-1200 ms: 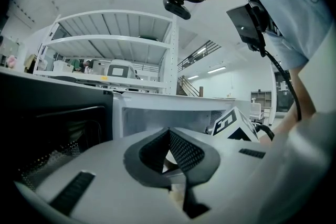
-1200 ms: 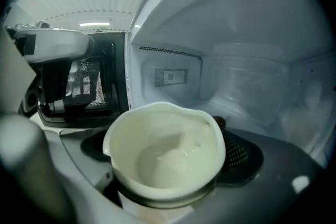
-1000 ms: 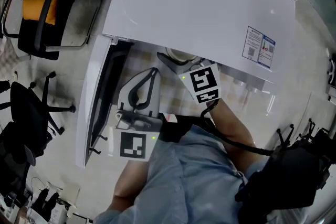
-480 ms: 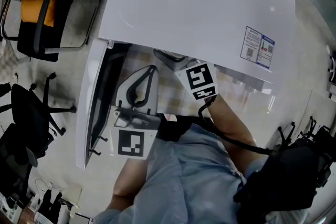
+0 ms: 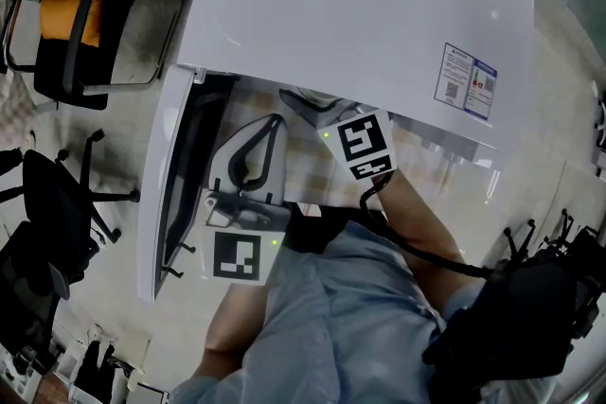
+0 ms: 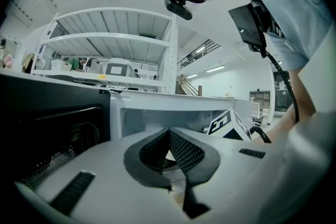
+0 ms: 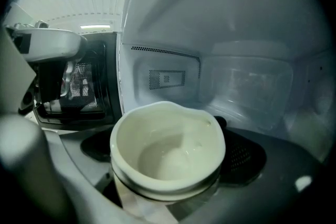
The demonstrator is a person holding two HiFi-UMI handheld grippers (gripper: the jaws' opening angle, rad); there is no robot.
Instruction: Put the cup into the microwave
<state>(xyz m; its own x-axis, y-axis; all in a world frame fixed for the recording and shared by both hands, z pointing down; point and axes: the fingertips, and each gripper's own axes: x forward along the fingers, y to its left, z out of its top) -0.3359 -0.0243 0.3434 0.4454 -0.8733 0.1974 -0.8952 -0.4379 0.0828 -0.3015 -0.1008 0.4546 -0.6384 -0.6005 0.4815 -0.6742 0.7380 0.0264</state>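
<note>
The white microwave [image 5: 360, 14] stands with its door [image 5: 175, 175] swung open to the left. My right gripper [image 7: 168, 176] is shut on a cream cup [image 7: 168, 147] and holds it upright inside the microwave cavity [image 7: 247, 81], above the floor. In the head view the right gripper [image 5: 308, 104] reaches under the microwave's top edge, which mostly hides the cup. My left gripper [image 5: 275, 123] hangs in front of the opening beside the door. Its jaws [image 6: 169, 134] meet at the tips with nothing between them.
Two office chairs [image 5: 66, 24] [image 5: 57, 203] stand left of the microwave. A black bag [image 5: 530, 307] lies at the lower right. The person's sleeve [image 5: 350, 298] fills the lower middle. A white shelf rack [image 6: 105, 39] shows behind in the left gripper view.
My right gripper has moved slightly deeper into the microwave with the cup, so less of the cup's rim shows from above. The left gripper has barely moved.
</note>
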